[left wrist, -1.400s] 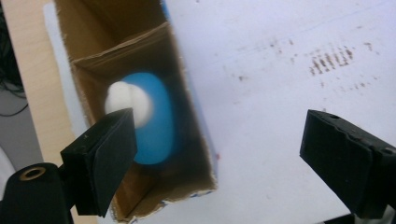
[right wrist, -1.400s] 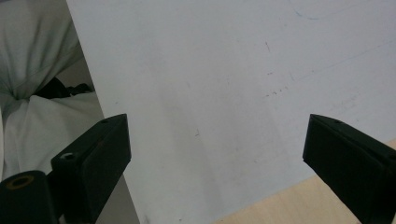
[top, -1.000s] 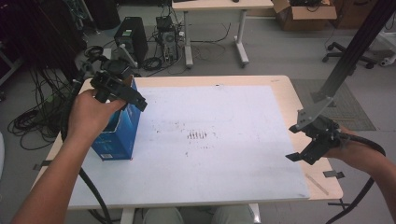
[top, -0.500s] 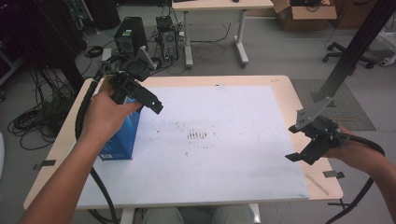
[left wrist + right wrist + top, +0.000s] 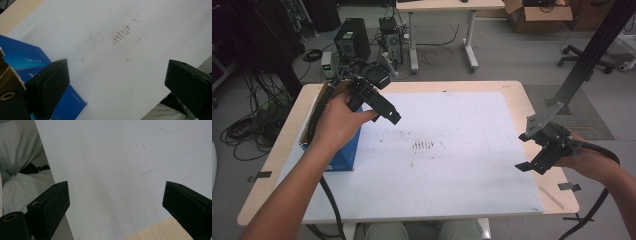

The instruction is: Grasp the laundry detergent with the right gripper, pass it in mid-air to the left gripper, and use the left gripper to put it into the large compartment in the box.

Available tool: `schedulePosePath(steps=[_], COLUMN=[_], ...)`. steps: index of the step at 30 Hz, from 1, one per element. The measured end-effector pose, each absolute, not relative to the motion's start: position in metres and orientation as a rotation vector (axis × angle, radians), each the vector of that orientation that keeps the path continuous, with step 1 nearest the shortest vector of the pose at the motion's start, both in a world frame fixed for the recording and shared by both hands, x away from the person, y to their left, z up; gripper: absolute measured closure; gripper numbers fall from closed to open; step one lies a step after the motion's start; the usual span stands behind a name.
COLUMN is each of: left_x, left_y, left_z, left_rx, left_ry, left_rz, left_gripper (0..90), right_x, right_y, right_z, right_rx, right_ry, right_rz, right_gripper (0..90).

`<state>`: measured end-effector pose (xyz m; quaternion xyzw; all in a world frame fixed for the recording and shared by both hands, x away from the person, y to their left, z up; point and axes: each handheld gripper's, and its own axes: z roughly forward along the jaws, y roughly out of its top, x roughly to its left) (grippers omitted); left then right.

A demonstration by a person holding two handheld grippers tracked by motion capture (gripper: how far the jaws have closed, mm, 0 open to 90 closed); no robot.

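Jaws spread wide on both the left gripper [image 5: 382,102] and the right gripper [image 5: 539,145], holding nothing. Hovered above the open blue cardboard box [image 5: 343,150] at the table's [image 5: 512,90] left edge (flap torn). Could have snagged that flap, tipping it.

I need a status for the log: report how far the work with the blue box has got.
Done: the open-topped blue cardboard box stands at the left edge of the white table sheet. In hand: the left gripper hangs over the box, jaws wide apart and empty. The right gripper waits open at the right edge. Left: nothing is gripped; the box's contents cannot be seen.
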<state>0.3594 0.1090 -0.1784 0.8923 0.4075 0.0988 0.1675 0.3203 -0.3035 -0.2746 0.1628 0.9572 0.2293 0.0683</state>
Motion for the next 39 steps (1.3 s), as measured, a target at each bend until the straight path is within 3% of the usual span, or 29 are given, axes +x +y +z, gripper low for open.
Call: schedulePosePath(steps=[12,39], left_x=[0.367,0.360], left_y=[0.075,0.027], left_z=[-0.184,-0.190], left_rx=[2.652,2.735], left_ry=[0.949,0.628], left_rz=[0.250,0.200], left_gripper=[6.4,6.9], right_x=[0.328,0.340], right_y=[-0.303,-0.300], right_z=[-0.272,-0.271], right_rx=[0.501,0.502], right_ry=[2.891,2.900], right_rz=[0.691,0.681], right_gripper=[6.9,6.9])
